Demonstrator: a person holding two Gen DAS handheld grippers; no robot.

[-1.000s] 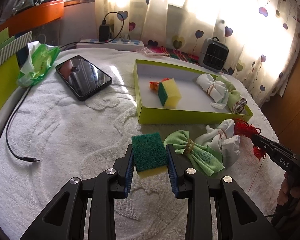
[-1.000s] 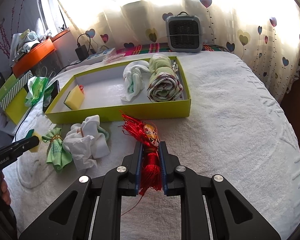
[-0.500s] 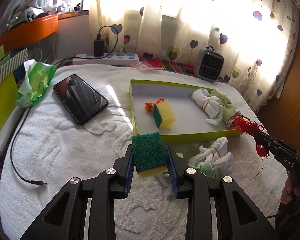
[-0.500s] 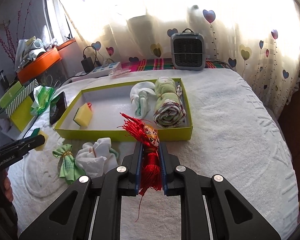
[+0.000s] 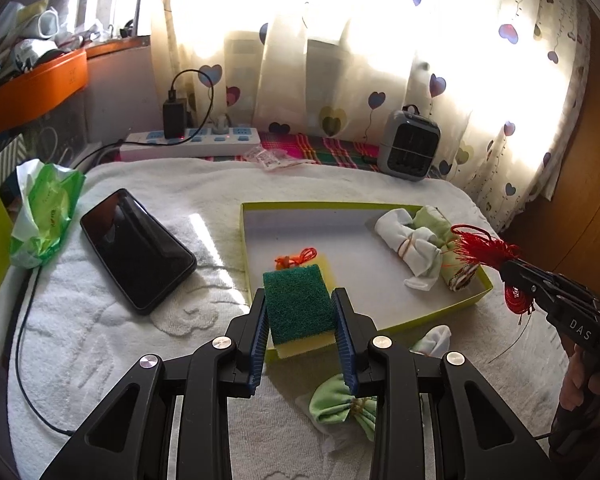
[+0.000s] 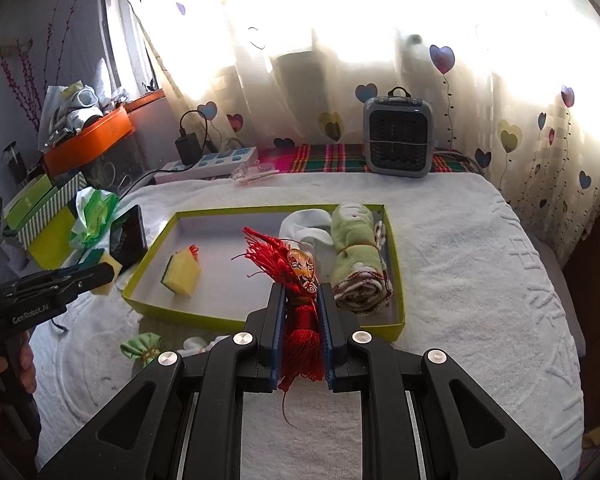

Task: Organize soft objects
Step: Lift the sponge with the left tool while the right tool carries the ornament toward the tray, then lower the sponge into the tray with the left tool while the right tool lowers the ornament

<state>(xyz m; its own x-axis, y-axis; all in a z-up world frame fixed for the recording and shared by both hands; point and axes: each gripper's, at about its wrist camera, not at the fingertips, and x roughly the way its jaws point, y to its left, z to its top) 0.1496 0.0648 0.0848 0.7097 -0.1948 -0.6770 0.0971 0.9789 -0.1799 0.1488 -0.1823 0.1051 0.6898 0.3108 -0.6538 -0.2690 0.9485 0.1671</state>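
Note:
My left gripper (image 5: 302, 312) is shut on a green-and-yellow sponge (image 5: 298, 306) and holds it above the near left edge of the lime-green box (image 5: 466, 306). My right gripper (image 6: 300, 300) is shut on a red tassel with a mask charm (image 6: 300, 280), held over the box's near wall (image 6: 204, 318). Inside the box lie a second sponge (image 6: 182, 276), an orange cord (image 5: 296, 258), a tied white cloth (image 5: 410, 242) and a rolled green towel (image 6: 356, 264). A tied green cloth (image 5: 342, 406) and a white cloth (image 5: 434, 340) lie on the towel-covered table in front of the box.
A black phone (image 5: 136, 248) lies left of the box, with a green tissue pack (image 5: 46, 216) and a cable (image 5: 24, 368) further left. A power strip (image 5: 192, 142) and a small grey heater (image 5: 410, 150) stand at the back by the curtain.
Both grippers have risen and moved forward toward the box. The sponge and the tassel now hang over the box's near edge instead of over the cloths.

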